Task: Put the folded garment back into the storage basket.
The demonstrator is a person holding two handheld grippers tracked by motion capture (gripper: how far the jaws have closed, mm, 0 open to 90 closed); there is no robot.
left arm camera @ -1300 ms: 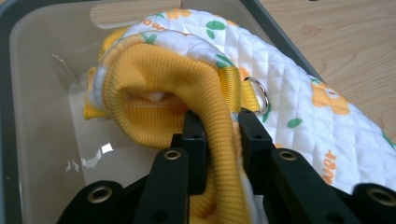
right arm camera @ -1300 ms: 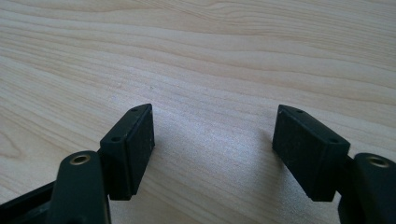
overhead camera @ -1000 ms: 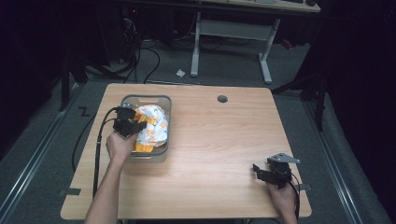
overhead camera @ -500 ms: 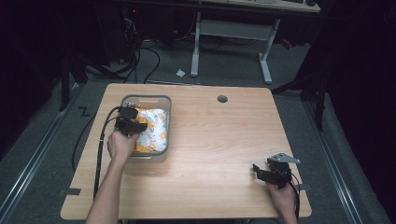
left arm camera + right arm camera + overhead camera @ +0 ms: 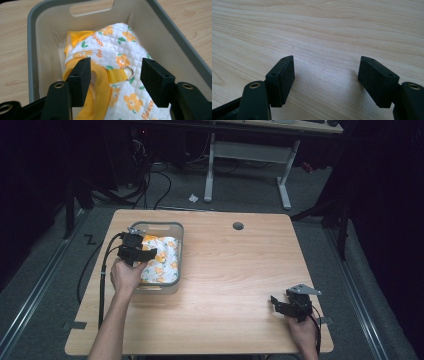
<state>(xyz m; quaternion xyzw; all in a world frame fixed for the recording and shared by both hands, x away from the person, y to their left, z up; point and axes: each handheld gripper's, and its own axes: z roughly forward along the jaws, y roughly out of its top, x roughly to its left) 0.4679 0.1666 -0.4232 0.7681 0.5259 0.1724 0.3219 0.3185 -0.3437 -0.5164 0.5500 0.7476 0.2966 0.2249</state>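
The quilted pet garment point(image 5: 117, 75), white with orange flowers and yellow ribbed trim, lies inside the grey plastic bin point(image 5: 176, 251) at the centre left of the high view. In the left gripper view its lower end is cut off by the frame edge and partly covered by the black jaws, and its far end is tucked against the bin wall, so its full outline cannot be made out. Its long axis runs along the length of the bin, from the lower centre of that view towards the handle slot at the top. A yellow strap with a metal D-ring point(image 5: 128, 72) sits on top of it, in the middle of the frame.

The left gripper point(image 5: 113, 75) hangs over the near end of the bin. Its jaws have just been opening and stand apart, with the garment's yellow collar and the ring between them but not pinched.

The right gripper point(image 5: 325, 75) rests at the lower right of the wooden table point(image 5: 230, 270), jaws spread wide over bare wood.
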